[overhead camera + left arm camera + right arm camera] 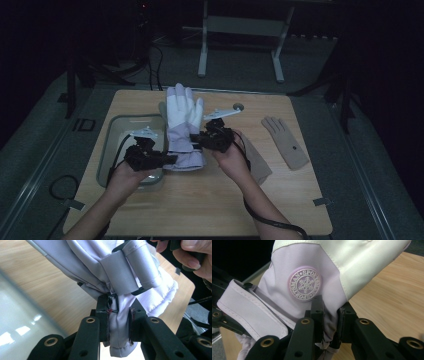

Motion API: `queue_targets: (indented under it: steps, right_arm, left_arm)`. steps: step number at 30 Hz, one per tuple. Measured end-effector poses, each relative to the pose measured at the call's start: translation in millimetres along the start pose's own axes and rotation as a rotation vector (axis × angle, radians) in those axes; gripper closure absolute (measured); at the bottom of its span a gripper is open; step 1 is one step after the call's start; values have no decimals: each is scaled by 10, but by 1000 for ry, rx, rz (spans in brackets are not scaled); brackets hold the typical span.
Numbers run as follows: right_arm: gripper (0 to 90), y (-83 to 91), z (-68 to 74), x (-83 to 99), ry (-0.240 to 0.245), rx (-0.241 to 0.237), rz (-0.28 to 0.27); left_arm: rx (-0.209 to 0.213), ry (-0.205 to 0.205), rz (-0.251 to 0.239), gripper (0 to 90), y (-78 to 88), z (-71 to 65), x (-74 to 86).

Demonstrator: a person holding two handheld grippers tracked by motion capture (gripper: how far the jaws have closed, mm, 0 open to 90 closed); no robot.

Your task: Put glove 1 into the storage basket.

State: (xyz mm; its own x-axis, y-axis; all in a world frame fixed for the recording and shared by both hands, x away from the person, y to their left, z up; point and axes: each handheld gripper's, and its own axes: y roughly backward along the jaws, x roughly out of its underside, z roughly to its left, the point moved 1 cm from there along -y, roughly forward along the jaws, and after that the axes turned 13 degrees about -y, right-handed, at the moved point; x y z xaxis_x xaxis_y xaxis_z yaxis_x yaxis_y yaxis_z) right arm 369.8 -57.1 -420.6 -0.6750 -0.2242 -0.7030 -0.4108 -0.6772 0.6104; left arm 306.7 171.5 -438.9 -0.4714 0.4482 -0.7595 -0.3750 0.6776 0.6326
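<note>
A: From the high view we see our left claw and our right claw both clamped on a white and lilac ski glove, which is held over the wooden worktop, its fingers pointing away from us.

B: The left gripper view adds detail: our left claw is nearly closed, pinching a fold of pale cuff fabric, with a grey strap and a black buckle just above it.

A: The right gripper view shows our right claw pinching the lilac wrist edge, directly below a round snowflake badge.

B: What is hard to make out?

A: The room beyond the worktop is very dark. A tan fabric piece sits partly hidden under our right hand.

B: And the room around?

A: A clear plastic tub lies beneath and left of the left claw. A beige knit glove lies well to the right of the right claw. The worktop's near edge has bare wood.
</note>
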Motion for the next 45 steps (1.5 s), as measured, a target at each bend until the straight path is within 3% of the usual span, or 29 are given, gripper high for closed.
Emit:
queue_targets:
  steps: [7, 9, 16, 18, 20, 25, 32, 37, 40, 45]
  right_arm:
    - [777, -220, 266, -122, 26, -28, 7]
    - [777, -387, 442, -185, 34, -43, 15]
    - [777, -729, 720, -282, 56, -57, 36]
    - [777, -775, 757, -289, 53, -59, 39]
    - [777, -916, 849, -285, 51, -63, 47]
    - [776, -1138, 891, -177, 37, -70, 81]
    - [777, -1397, 790, 71, 7, -24, 162]
    - [774, -1467, 740, 146, -5, 0, 198]
    - [771, -1498, 744, 143, -18, 16, 242]
    - [762, -1524, 724, 145, -31, 31, 270]
  left_arm:
    - [-37, 23, -3, 756, 332, 151, 171]
    - [-51, 37, 3, 757, 465, 233, 262]
    - [-83, 57, 18, 756, 727, 437, 473]
    - [-83, 57, 18, 756, 727, 437, 473]
    - [-91, 71, 34, 755, 820, 544, 603]
    - [-80, 82, 68, 754, 803, 604, 752]
    - [-41, 150, 123, 749, 503, 685, 1044]
    - [-53, 148, 149, 740, 441, 664, 1059]
    - [-68, 140, 196, 695, 404, 647, 1036]
    - [-91, 161, 208, 584, 373, 639, 1024]
